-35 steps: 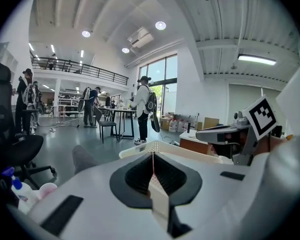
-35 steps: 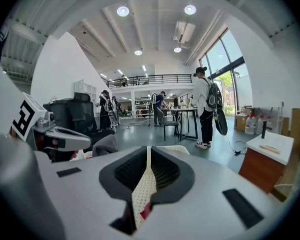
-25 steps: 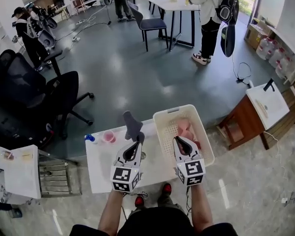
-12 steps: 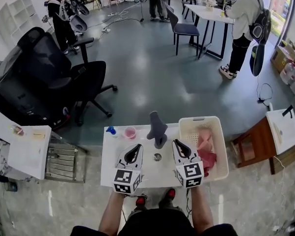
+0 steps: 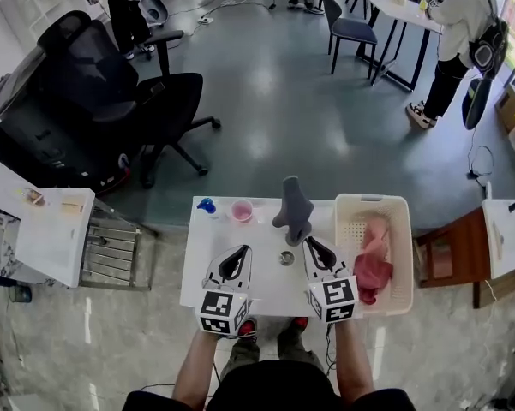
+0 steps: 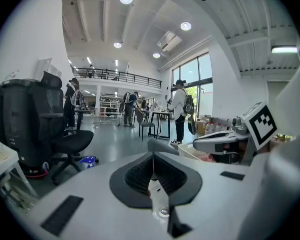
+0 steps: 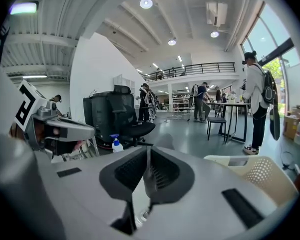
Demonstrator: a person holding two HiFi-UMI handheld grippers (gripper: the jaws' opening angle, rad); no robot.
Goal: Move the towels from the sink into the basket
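While towels (image 5: pixel 373 268) lie in the basket (image 5: pixel 406 247), faucet (image 5: pixel 294 205) stands beside it

Faucet (image 5: pixel 293 209), bottle (image 5: pixel 206 205) and cup (image 5: pixel 242 211) crowd the sink's (image 5: pixel 197 248) far edge — its near half lies open; basket (image 5: pixel 373 199) bounds the right.

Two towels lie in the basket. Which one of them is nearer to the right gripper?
The dark red towel, at the end of the basket closest to the person. The pale pink towel lies beyond it, farther from the right gripper.
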